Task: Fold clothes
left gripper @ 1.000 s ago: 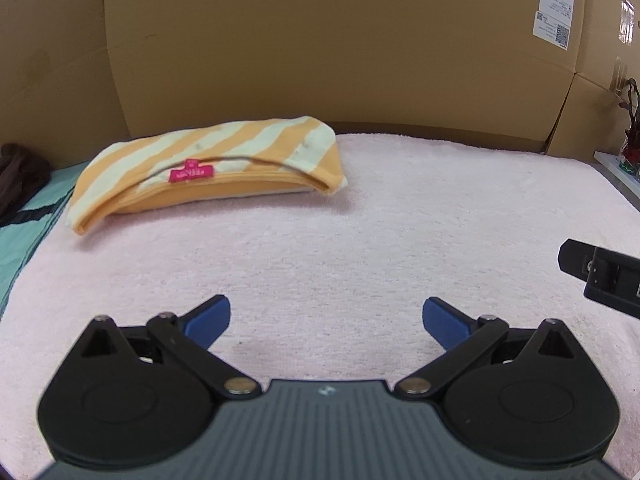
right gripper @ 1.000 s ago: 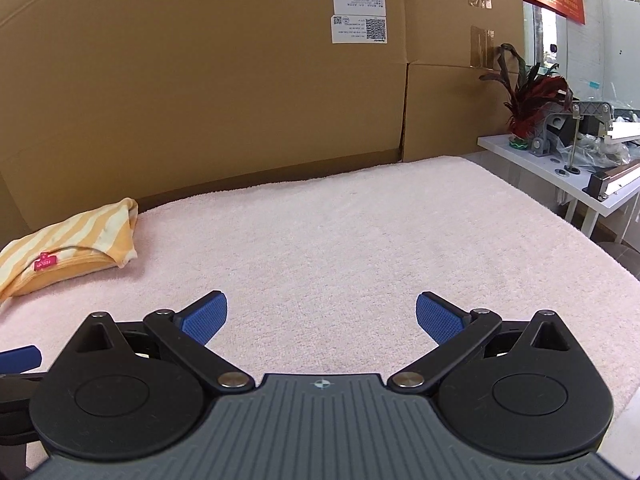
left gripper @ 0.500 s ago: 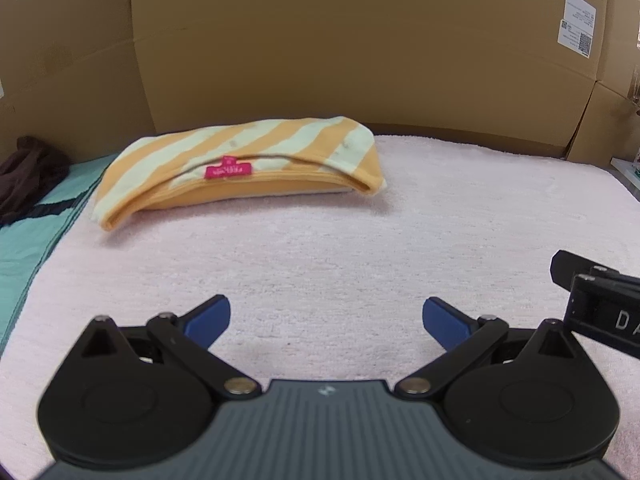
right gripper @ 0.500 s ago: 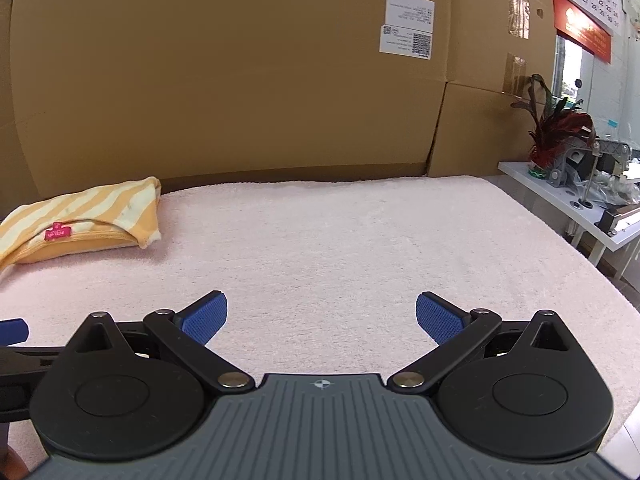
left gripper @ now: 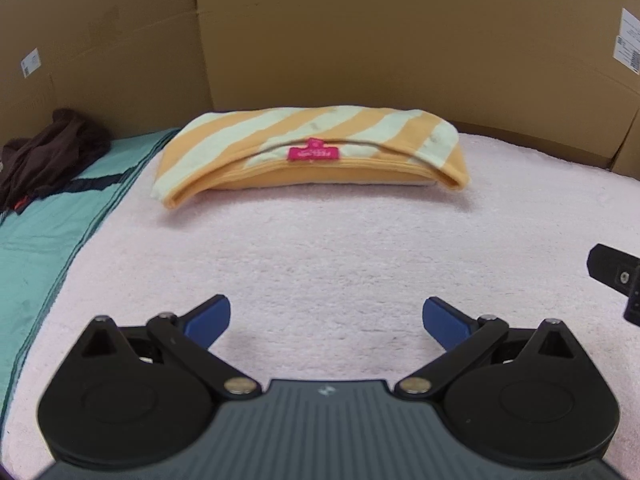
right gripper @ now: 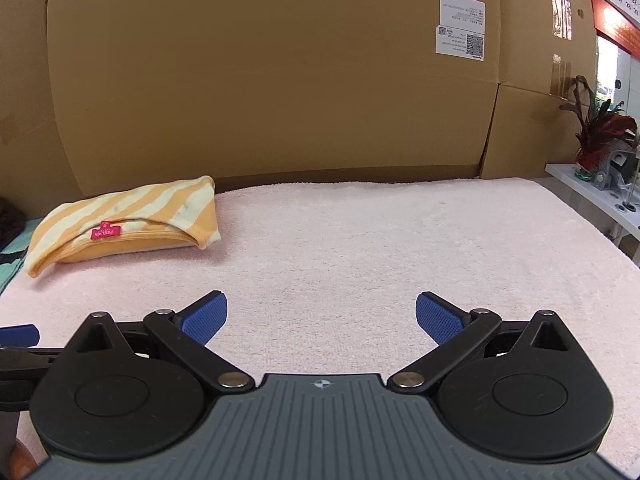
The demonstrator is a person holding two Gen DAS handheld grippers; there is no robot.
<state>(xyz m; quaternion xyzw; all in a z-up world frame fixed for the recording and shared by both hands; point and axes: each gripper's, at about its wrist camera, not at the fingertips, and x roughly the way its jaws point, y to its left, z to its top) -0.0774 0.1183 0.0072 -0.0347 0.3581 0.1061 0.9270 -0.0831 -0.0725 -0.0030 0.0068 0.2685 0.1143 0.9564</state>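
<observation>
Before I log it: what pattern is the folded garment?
Orange and pale cream diagonal stripes on the folded garment; clearest in left wrist view.

Folded garment: laid on towel, upper centre of left view.
Cardboard wall: set behind towel.
Dark clothes: heaped far left, on cloth beside towel.
Plant: right edge, right view.

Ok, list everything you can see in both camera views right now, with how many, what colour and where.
folded garment: one, orange and pale striped with a pink tag, far left of the towel
towel: one, pale pink, covering the work surface
cloth: one, teal, left of the towel
dark clothing: one heap, brown, on the teal cloth
cardboard boxes: several, brown, behind
plant: one, red and green, right shelf
left gripper: one, black with blue pads, open
right gripper: one, same, open
</observation>
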